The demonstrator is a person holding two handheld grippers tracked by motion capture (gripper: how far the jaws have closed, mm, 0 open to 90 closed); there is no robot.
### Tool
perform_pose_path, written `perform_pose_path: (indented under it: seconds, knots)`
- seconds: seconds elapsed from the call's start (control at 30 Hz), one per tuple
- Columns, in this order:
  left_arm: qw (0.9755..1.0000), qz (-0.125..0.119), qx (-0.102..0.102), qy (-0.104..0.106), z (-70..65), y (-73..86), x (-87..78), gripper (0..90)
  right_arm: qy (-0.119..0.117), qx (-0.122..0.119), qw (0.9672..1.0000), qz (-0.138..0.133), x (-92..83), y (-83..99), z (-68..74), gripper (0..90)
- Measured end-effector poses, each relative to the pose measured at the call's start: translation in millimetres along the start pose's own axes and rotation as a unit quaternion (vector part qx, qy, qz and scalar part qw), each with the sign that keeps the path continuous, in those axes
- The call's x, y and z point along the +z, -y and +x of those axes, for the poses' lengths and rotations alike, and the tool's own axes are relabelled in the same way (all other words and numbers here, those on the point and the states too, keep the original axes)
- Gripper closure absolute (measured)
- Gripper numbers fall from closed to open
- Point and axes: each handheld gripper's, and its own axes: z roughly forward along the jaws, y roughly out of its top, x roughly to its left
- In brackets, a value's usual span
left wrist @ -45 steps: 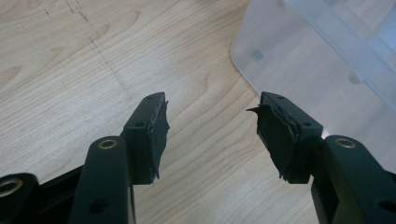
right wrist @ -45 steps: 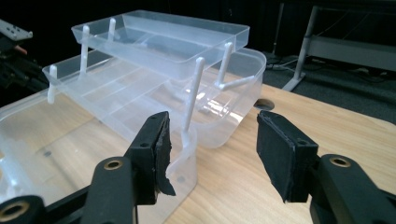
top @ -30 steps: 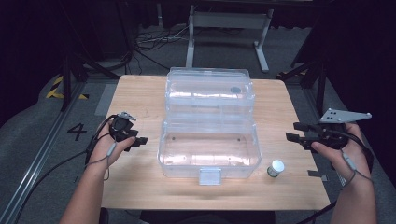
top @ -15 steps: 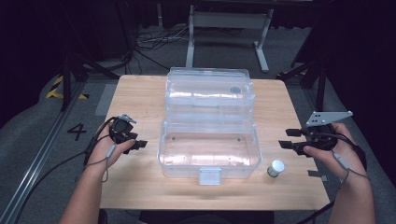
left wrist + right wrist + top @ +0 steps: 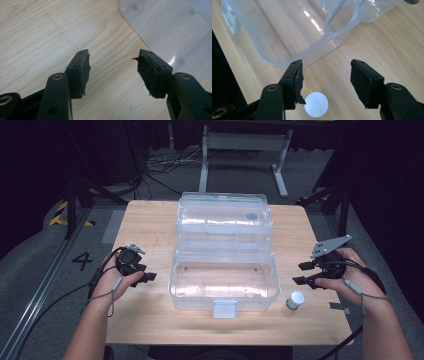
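Observation:
A clear plastic box (image 5: 222, 287) stands open in the middle of the wooden table (image 5: 150, 230), its lid (image 5: 225, 217) folded back behind it. A small bottle with a white cap (image 5: 295, 300) stands just right of the box's front corner. My right gripper (image 5: 298, 273) hovers open above and right of the bottle, pointing at the box. In the right gripper view (image 5: 325, 67) the white cap (image 5: 316, 104) lies low beside the left jaw, outside the gap, with the box rim (image 5: 287, 60) ahead. My left gripper (image 5: 146, 271) rests open left of the box; bare wood lies between its jaws (image 5: 112, 57).
A small dark round mark (image 5: 252, 216) shows in the lid. A grey strip of tape (image 5: 342, 306) lies near the table's right edge. A metal stand (image 5: 245, 145) and cables are on the floor beyond the table. The box corner (image 5: 170, 30) lies ahead of the left gripper.
The right hand has moved left and slightly down, toward the box and the bottle. The left hand has kept still.

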Motion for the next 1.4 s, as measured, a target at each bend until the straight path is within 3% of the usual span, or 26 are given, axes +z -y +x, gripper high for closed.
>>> perform_pose_path:
  seconds: [0.17, 0.23, 0.4, 0.7, 1.07, 1.3, 1.4]
  knots:
    - [1.0000, 0.005, 0.003, -0.002, 0.4, 1.5, 0.5, 43.8, -0.009, -0.025, 0.9985, 0.047, 7.7, -3.6, 0.3, 43.1]
    - [1.0000, 0.006, 0.002, 0.000, 0.2, 1.9, 0.5, 43.9, -0.011, -0.030, 0.9981, 0.053, 9.2, -4.2, -0.1, 42.9]
    - [1.0000, 0.007, 0.001, 0.000, -0.1, 3.6, 0.2, 43.8, -0.019, -0.059, 0.9938, 0.092, 15.7, -8.7, -1.5, 41.4]
    - [1.0000, 0.009, -0.002, -0.001, -0.2, 8.6, -1.8, 43.9, -0.041, -0.089, 0.9866, 0.131, 22.4, -12.1, -1.7, 39.5]
    - [0.9999, 0.014, 0.001, -0.002, -1.8, 12.7, -1.4, 43.8, -0.052, -0.114, 0.9758, 0.180, 32.6, -10.7, 0.3, 38.6]
    - [0.9999, 0.013, 0.001, -0.003, -1.7, 13.5, -3.1, 43.8, -0.063, -0.143, 0.9661, 0.205, 41.8, -9.1, 2.9, 37.6]
    - [0.9999, 0.013, 0.003, -0.004, -2.0, 13.5, -2.7, 43.8, -0.066, -0.147, 0.9639, 0.212, 44.3, -8.2, 3.9, 37.5]
